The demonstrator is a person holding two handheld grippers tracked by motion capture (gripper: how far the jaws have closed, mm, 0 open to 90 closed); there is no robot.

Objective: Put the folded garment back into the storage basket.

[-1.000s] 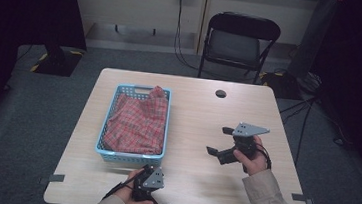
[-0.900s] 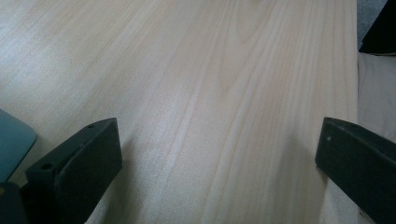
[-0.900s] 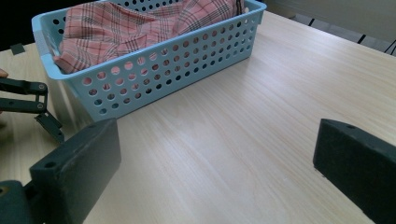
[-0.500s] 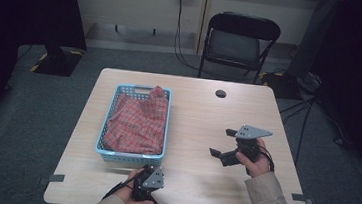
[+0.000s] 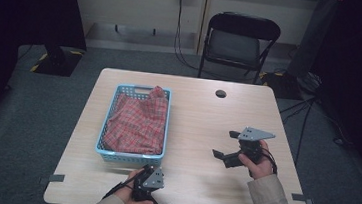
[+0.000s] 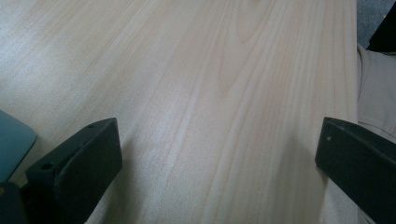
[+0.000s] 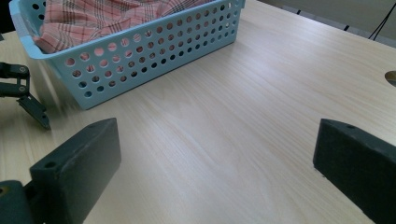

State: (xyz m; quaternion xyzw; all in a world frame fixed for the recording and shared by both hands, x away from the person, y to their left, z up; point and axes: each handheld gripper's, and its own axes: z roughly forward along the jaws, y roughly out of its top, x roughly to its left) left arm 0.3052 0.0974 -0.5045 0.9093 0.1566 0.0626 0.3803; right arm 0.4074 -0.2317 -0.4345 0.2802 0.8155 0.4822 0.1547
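A light blue perforated basket (image 5: 131,156) stands on the left half of the wooden table (image 5: 203,114), with a red plaid cloth (image 5: 137,123) bunched inside it. My left gripper (image 5: 156,192) rests low at the table's front edge, just in front of the basket, open and holding nothing. In the left gripper view its jaws (image 6: 217,140) stand wide apart over bare wood. My right gripper (image 5: 225,144) hovers right of centre, also open and empty. Beyond its jaws (image 7: 215,144) in the right gripper view are the basket (image 7: 154,46) and the cloth (image 7: 107,14).
A small dark round hole (image 5: 220,93) sits near the table's far edge. A black folding chair (image 5: 237,42) stands behind the table. A beige sleeve (image 6: 373,88) lies at the table's right edge. The other hand's gripper (image 7: 23,91) shows beside the basket.
My right gripper has drifted slightly to the right. The left gripper, basket and cloth have stayed put.
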